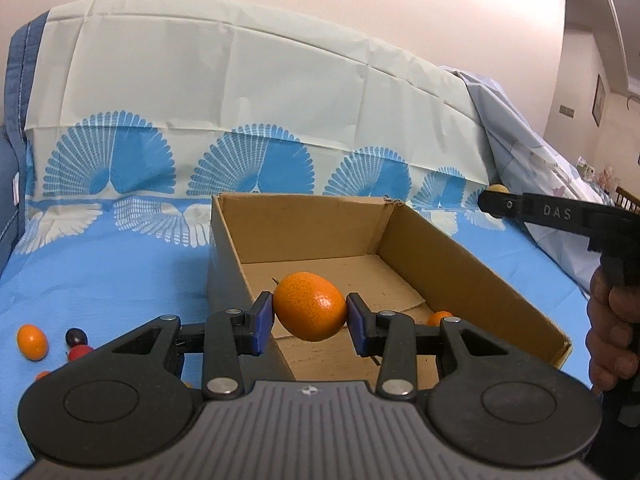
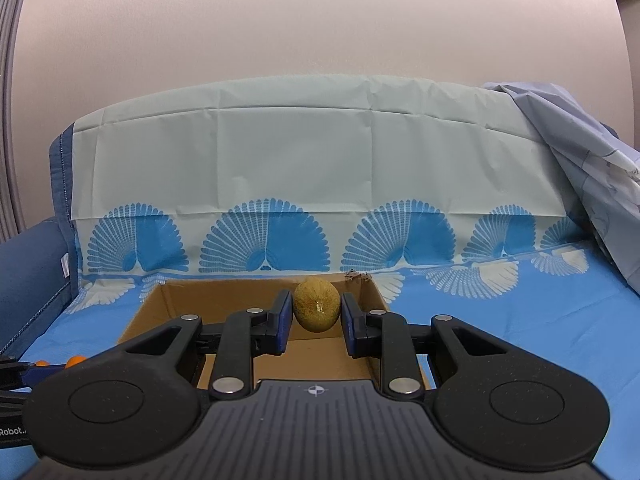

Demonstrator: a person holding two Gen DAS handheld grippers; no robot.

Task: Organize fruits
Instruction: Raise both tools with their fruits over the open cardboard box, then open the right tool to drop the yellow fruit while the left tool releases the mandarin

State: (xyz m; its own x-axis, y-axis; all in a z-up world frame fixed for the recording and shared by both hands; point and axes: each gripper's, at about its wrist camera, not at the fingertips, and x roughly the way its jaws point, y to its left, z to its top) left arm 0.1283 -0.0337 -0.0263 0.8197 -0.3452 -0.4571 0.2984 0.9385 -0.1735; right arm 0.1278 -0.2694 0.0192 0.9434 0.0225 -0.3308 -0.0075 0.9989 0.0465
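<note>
My left gripper (image 1: 310,322) is shut on an oval orange kumquat (image 1: 309,306), held above the near left part of an open cardboard box (image 1: 304,232). A second small orange fruit (image 1: 439,317) lies inside the box by my right finger. My right gripper (image 2: 316,318) is shut on a round tan-brown fruit (image 2: 317,305) above the same cardboard box (image 2: 224,298). In the left wrist view that right gripper (image 1: 494,200) reaches in from the right, a hand (image 1: 610,328) on its handle, with the tan fruit (image 1: 498,189) peeking past its tip.
On the blue cloth left of the box lie a loose kumquat (image 1: 32,342), a dark purple fruit (image 1: 76,336) and a red one (image 1: 79,353). A patterned cloth backrest (image 1: 240,92) rises behind the box. A crumpled pale sheet (image 1: 532,184) lies at the right.
</note>
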